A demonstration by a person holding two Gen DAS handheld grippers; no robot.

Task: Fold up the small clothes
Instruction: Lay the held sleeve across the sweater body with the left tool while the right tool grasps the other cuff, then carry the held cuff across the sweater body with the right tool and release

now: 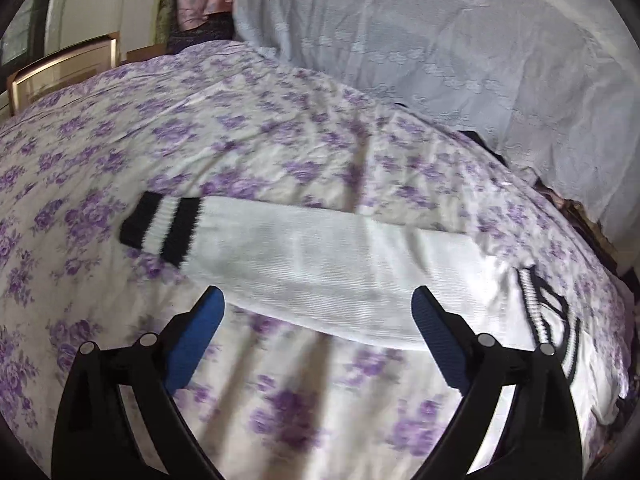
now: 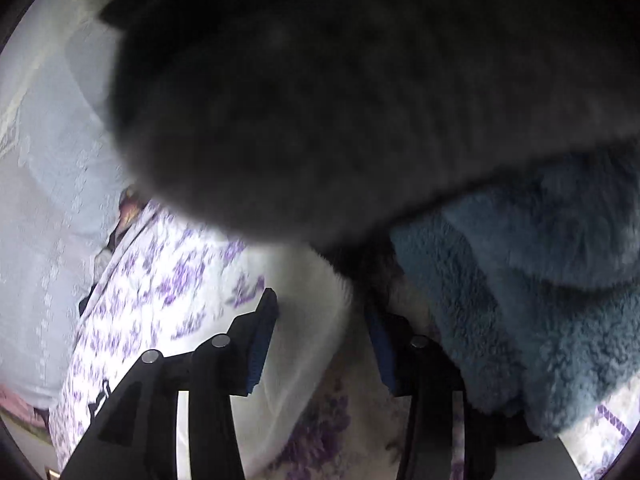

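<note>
A white knit sweater [image 1: 320, 256] lies flat on the purple-flowered bedsheet [image 1: 200, 140], one sleeve stretched left and ending in a black-and-white striped cuff [image 1: 160, 224]. Its striped trim [image 1: 548, 312] shows at the right. My left gripper [image 1: 318, 306] hovers open just short of the sleeve's near edge, with nothing between its blue pads. In the right wrist view, white fabric [image 2: 312, 300] of the sweater rises between the part-closed pads of my right gripper [image 2: 320, 316]. The left pad [image 2: 262, 332] touches it. The right pad's side is in shadow, so a grip cannot be made out.
A pale lace-patterned cover [image 1: 440, 60] is heaped along the bed's far right side. A dark grey fleece [image 2: 340, 100] hangs close to the right lens and hides the upper view. A blue fleece [image 2: 520, 300] lies right of that gripper. A gold-framed picture [image 1: 60, 72] stands beyond the bed.
</note>
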